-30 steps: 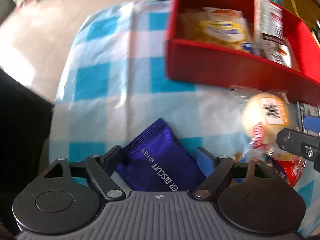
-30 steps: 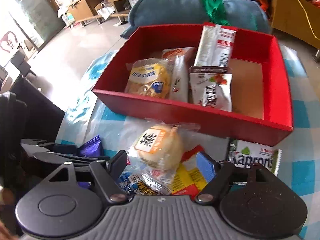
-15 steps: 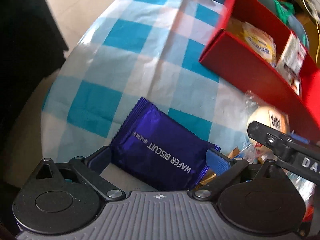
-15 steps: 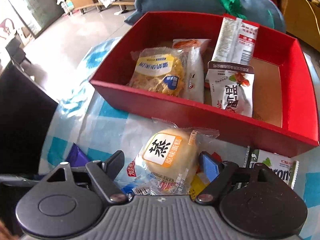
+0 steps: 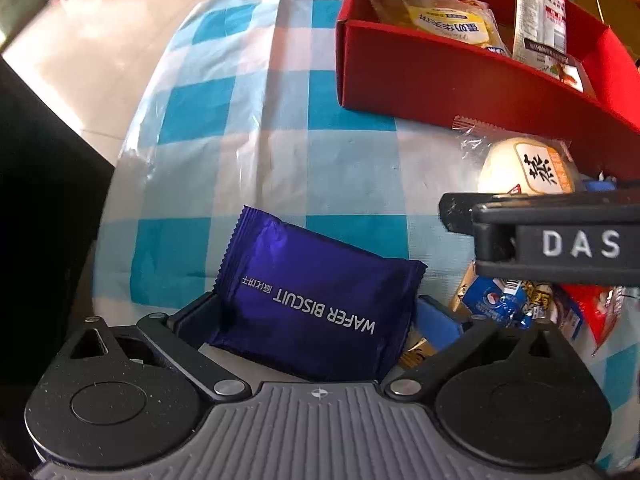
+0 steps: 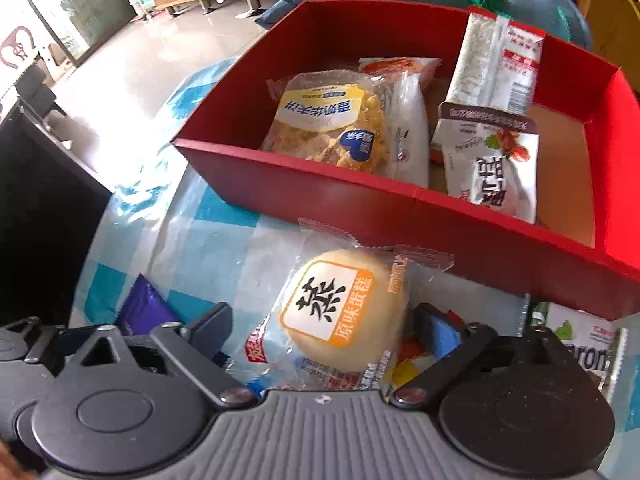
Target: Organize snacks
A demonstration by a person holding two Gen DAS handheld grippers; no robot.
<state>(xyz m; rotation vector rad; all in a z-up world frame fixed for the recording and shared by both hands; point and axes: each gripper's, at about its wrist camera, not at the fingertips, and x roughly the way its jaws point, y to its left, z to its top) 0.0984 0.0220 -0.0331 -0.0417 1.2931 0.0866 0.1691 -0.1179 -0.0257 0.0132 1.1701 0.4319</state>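
Two claws just opened wider | left claw (image 5: 316, 320) straddles wafer biscuit (image 5: 316, 300) | right claw (image 6: 324, 330) straddles steamed cake (image 6: 344, 312)

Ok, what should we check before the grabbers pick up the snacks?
1. Left gripper wide around the purple wafer pack: ok, jaws just opened.
2. Right gripper wide around the cake: ok, jaws just opened.
3. Pads pressing on either snack: not ok, none yet.
4. Room in the red box: ok, its right end is bare.
5. Cake free of the packets under it: cannot tell.
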